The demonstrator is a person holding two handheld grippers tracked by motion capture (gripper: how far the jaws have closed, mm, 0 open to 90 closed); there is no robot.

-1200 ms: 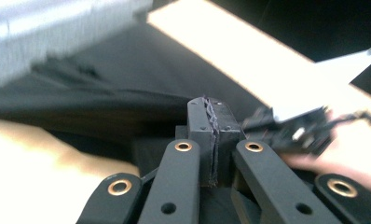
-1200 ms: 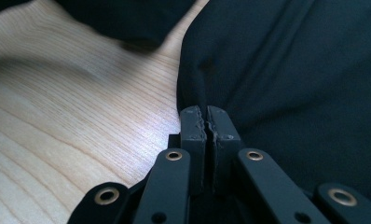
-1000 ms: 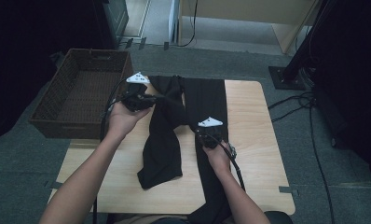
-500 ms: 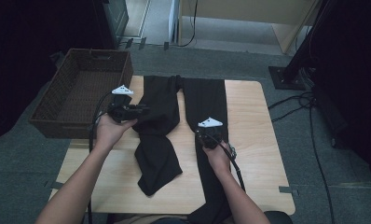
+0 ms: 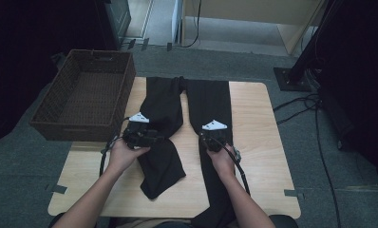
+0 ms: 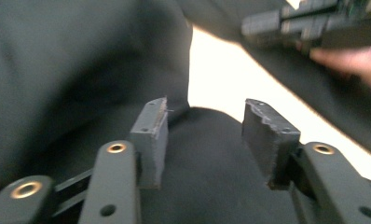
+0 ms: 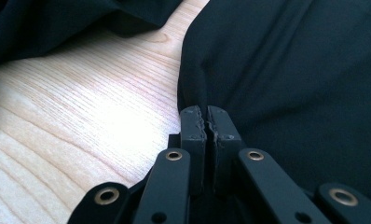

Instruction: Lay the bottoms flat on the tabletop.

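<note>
Since a second ago, the left gripper [image 5: 151, 137] has come back from the far part of the bench toward the person, drawing the left trouser leg with it, so that leg now lies bunched and slanted. The right gripper [image 5: 212, 139] has stayed where it was.

At the far left, a brown wicker basket [image 5: 63, 128] sits past the bench's left edge, near its far left corner. Next comes the left gripper, over the left leg of the black trousers [image 5: 164, 156]. In the left gripper view its jaws stand wide apart, released, with dark cloth spread beneath and between them [image 6: 204, 135]; whether the pads touch the cloth cannot be told.

The trousers lie down the middle of the wooden bench [image 5: 260, 156], waistband at the far edge. The left leg ends short of the near edge, while the right leg runs over it.

Further right, the right gripper rests on the right leg. In the right gripper view its jaws are clenched together [image 7: 206, 123] at that leg's inner edge, though cloth between them cannot be made out.
</note>
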